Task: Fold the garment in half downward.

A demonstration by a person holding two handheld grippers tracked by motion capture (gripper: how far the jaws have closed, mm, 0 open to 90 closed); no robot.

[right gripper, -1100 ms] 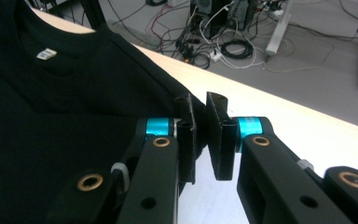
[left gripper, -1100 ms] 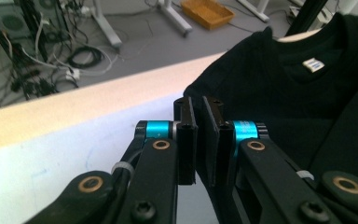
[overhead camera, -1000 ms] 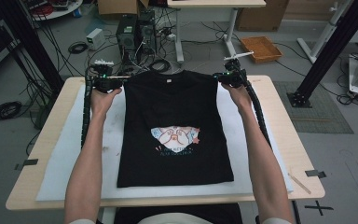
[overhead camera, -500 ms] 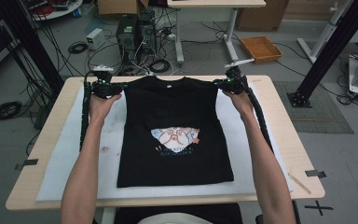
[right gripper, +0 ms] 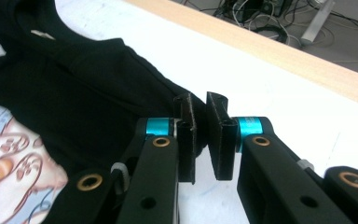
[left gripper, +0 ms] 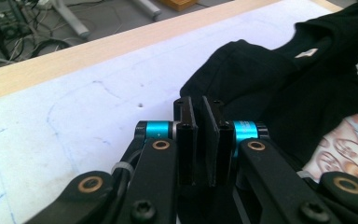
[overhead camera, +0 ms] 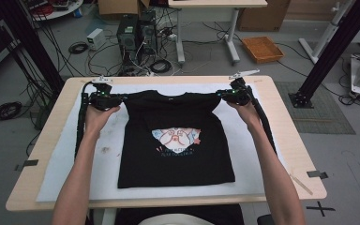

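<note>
Cable-strewn grey floor (overhead camera: 23,140), computer towers (overhead camera: 133,35)

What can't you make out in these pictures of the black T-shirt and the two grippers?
- High view: the jaws of the left gripper and right gripper are hidden by their bodies and the hands.
- High view: the lettering under the T-shirt print is too small to read.
- Left gripper view: the neck label is blurred.
- Both gripper views: dark cloth against black jaws hides any grip.

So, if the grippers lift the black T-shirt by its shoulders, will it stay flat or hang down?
The black T-shirt would probably hang and fold: it is thin cloth, already bunched near the left gripper. It looks light. It may drag slightly on the white sheet.
</note>
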